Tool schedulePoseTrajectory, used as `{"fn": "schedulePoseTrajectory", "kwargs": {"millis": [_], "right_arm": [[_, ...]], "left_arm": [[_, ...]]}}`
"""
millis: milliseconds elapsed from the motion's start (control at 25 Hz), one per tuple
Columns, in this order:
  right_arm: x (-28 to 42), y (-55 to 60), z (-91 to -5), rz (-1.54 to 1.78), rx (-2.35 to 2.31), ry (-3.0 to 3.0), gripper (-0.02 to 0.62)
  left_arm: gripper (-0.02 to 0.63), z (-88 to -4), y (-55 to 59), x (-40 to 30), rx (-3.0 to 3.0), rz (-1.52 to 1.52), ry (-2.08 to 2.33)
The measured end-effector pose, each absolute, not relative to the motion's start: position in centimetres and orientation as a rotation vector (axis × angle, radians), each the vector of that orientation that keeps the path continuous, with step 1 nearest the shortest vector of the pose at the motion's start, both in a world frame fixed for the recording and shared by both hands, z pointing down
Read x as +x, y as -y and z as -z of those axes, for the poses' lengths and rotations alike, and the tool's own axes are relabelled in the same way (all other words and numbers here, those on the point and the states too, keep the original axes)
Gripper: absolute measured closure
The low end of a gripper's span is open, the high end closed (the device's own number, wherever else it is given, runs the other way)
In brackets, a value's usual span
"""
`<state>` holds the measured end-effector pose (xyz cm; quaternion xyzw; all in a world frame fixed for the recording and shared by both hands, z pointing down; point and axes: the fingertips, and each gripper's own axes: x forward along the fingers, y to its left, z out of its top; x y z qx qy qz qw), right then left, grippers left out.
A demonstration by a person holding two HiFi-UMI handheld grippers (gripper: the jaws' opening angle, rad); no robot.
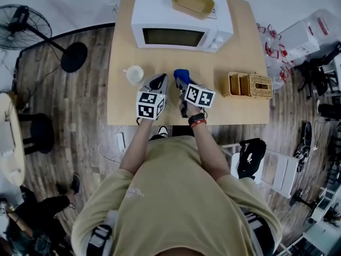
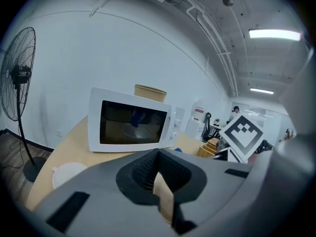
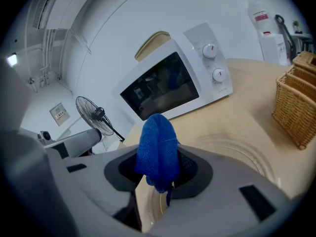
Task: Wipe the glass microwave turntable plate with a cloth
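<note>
Head view and both gripper views. The right gripper [image 1: 183, 81] has its fingers pinching a blue cloth [image 3: 157, 149], which stands up from between them. The left gripper [image 1: 158, 82], just beside it, has its fingers pressed together with nothing seen between them. The glass turntable plate [image 3: 239, 151] lies flat on the desk [image 1: 240, 111], under and just right of the right gripper, in front of the closed microwave [image 1: 181, 20]. A white cup [image 1: 134, 74] stands to the left and wicker baskets [image 1: 250, 84] to the right.
</note>
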<state>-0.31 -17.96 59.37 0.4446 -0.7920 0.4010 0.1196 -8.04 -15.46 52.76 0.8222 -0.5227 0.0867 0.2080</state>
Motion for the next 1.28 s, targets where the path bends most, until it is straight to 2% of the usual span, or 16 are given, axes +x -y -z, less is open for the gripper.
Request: {"fn": "schedulePoseTrajectory", "kwargs": {"millis": [480,1280], "right_arm": [[-3.6,19.0,-64.8,-1.170,1.210,2.243,0.456],[-2.7,19.6,-67.3,-1.017,1.151,2.205,0.454]], "left_arm": [[0.588,-56.2,15.9,-10.0,2.163,-0.270,1.508],[0.588,-58.3,17.0,-9.6,2.080,-0.323,1.548]]}}
